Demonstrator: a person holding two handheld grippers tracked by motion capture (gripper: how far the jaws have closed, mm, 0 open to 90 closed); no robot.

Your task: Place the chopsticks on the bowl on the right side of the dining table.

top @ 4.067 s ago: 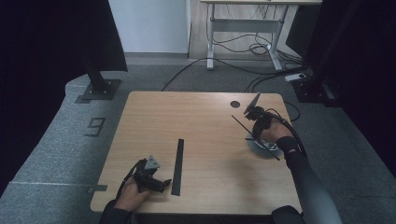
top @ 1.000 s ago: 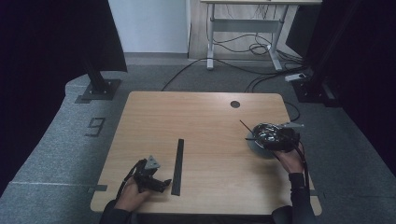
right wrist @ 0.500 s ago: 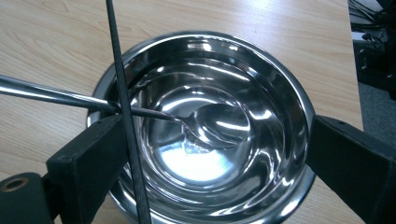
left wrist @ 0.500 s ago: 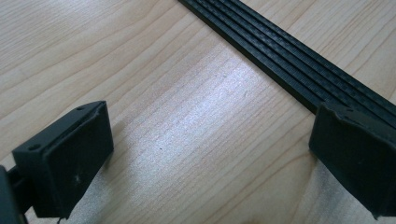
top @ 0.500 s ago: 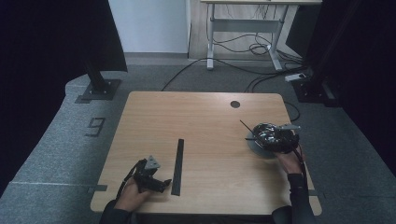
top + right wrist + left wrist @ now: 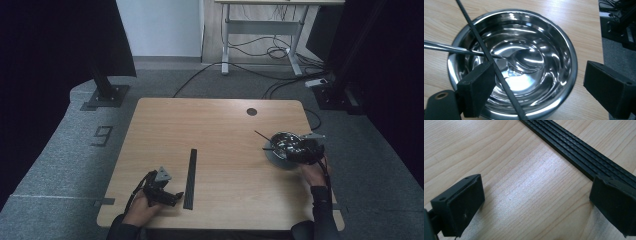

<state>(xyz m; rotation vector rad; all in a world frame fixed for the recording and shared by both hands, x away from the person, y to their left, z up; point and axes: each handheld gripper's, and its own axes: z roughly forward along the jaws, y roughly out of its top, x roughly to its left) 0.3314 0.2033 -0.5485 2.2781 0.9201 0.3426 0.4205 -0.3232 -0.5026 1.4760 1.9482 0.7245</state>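
- High view: my right gripper (image 6: 292,146) hangs over the steel bowl (image 6: 278,156) near the table's (image 6: 220,120) right edge. A thin black rod (image 6: 261,135) sticks out of the bowl, long axis slanting toward the far left. A spoon handle (image 6: 267,148) pokes out leftward just below it. My left gripper (image 6: 170,196) rests near the front left, just beside the black strip (image 6: 190,171), which lies lengthwise near-to-far.
- Left gripper view: jaws spread wide, bare wood between them. The strip (image 6: 579,152) runs diagonally from top centre to right; the right jaw sits at its edge. I cannot tell if it touches.
- Right gripper view: jaws spread, just been closing a little, pinching nothing. Bowl (image 6: 564,37) sits below them. Rod (image 6: 477,42) crosses it from top left to bottom centre, passing just by the left jaw. Spoon (image 6: 454,48) enters from the left, near-level, tip in the bowl under the rod.
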